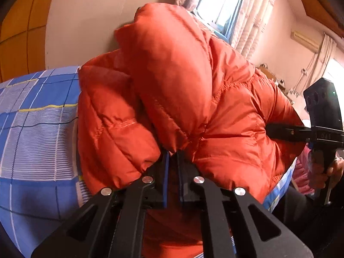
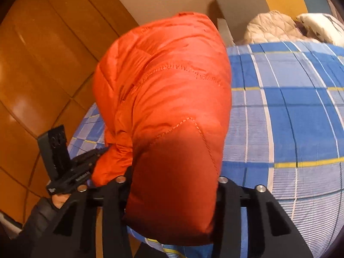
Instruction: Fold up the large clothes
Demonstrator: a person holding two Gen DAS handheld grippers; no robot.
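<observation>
Together, both grippers are lifting an orange puffer jacket [image 1: 172,81] above the bed [image 1: 38,129], which serves as landmark throughout. Left gripper [image 1: 172,161]: its jaws are standing narrow, nearly shut, and are pinching a thin gathered edge of the jacket just above the near bed edge. Right gripper [image 2: 172,193]: its jaws are standing partly apart and are clamping a thick padded fold that fills the gap between them, likewise over the near bed edge. The jacket is hanging bunched between the two grips, with its upper bulk rising toward the wall beyond the bed. To do this step well, the two held points should probably be drawn apart and kept level, so that the padding spreads flat on the bed before any fold is creased. Material: glossy, slippery quilted shell with stitched channels, puffy and springy, likely to rebound from a fold. The bed is wearing a blue plaid sheet with yellow lines.
</observation>
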